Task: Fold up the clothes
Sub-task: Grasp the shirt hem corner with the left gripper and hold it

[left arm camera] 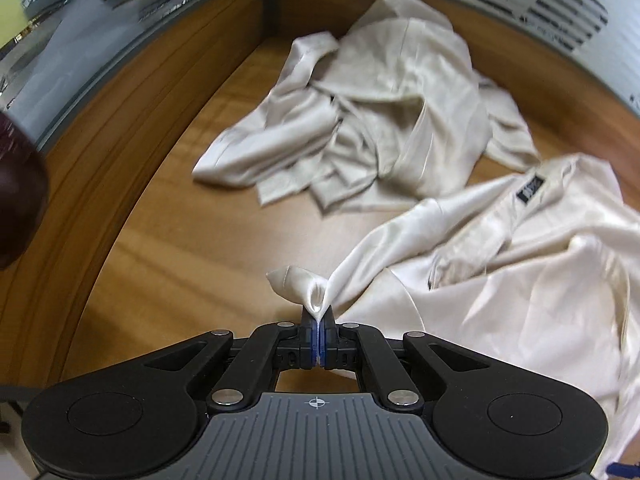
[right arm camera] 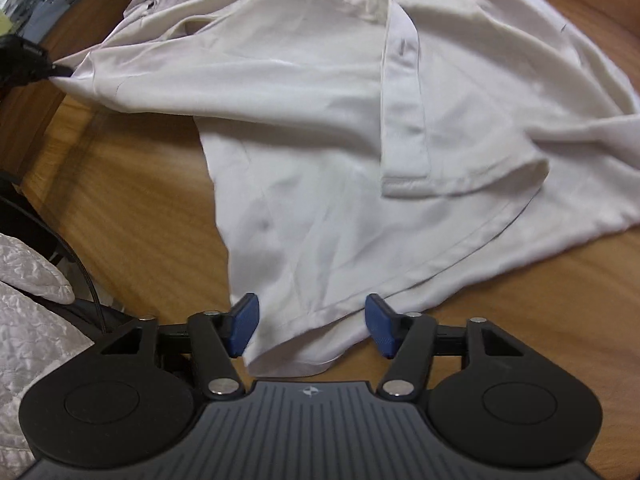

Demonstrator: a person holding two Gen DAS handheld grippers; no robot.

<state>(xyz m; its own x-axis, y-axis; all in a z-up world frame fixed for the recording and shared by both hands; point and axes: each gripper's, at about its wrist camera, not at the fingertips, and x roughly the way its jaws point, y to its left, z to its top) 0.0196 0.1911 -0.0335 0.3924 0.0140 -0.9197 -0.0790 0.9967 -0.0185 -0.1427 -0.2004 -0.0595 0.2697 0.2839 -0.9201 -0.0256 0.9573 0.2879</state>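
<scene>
Cream shirt (right arm camera: 320,128) is spread on the tabletop (right arm camera: 132,208); a second crumpled garment (left arm camera: 372,120) lies beyond it. Fabric is judged thin, satiny, light and slippery, best taken at hems and sleeve ends. Left gripper (left arm camera: 319,320): jaws clamped on a sleeve tip, drawn taut away from the shirt. Right gripper (right arm camera: 310,324): jaws wide, straddling the shirt's near hem corner, not yet gripped.
</scene>
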